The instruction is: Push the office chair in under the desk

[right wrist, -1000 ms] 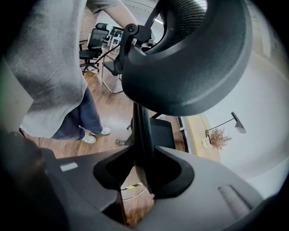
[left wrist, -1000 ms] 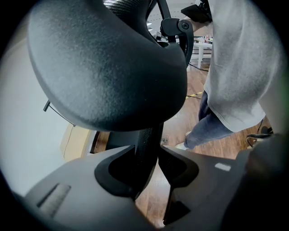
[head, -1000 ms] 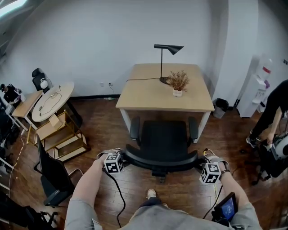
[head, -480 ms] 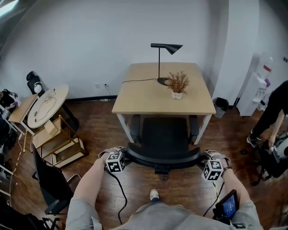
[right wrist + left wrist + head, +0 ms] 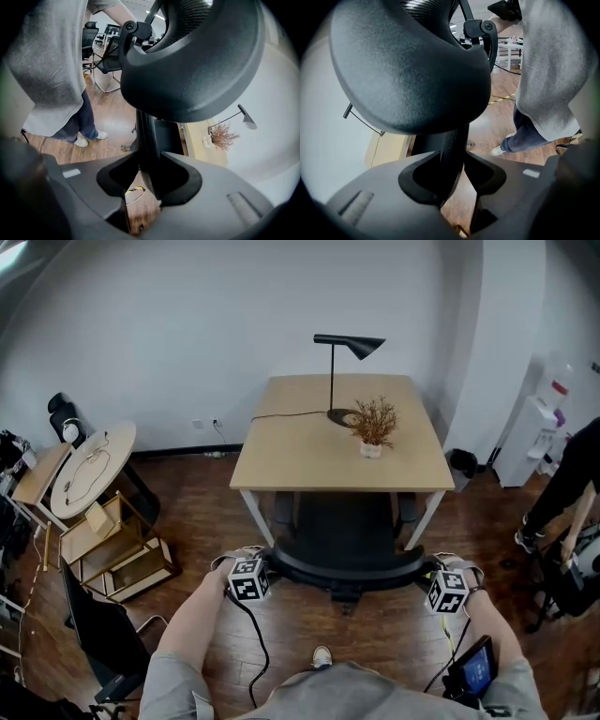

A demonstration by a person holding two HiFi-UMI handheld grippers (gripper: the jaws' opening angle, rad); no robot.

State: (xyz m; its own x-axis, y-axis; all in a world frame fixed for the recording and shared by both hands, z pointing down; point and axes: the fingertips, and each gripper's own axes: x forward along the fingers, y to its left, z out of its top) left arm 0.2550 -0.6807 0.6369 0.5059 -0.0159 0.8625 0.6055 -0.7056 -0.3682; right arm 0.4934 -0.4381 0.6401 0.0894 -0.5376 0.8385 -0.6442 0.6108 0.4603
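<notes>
The black office chair [image 5: 343,526] has its seat and armrests partly under the light wooden desk [image 5: 300,451], its curved backrest rim [image 5: 349,572] toward me. My left gripper [image 5: 265,570] is shut on the rim's left end. My right gripper [image 5: 428,576] is shut on its right end. In the left gripper view the rim [image 5: 449,140] runs up between the jaws of the gripper [image 5: 451,155], under the bulging backrest [image 5: 412,70]. The right gripper view shows the same: the rim [image 5: 145,136] sits in the gripper [image 5: 149,158] below the backrest [image 5: 197,65].
A black lamp [image 5: 349,343] and a dried plant in a pot [image 5: 373,424] stand on the desk. A round table [image 5: 92,470], wooden shelves [image 5: 117,549] and a dark chair [image 5: 94,615] are at the left. A bin [image 5: 461,463] and a person [image 5: 572,484] are at the right.
The chair has rolled forward, its seat and armrests going further under the desk. Both grippers have moved forward with it, still holding the backrest rim.
</notes>
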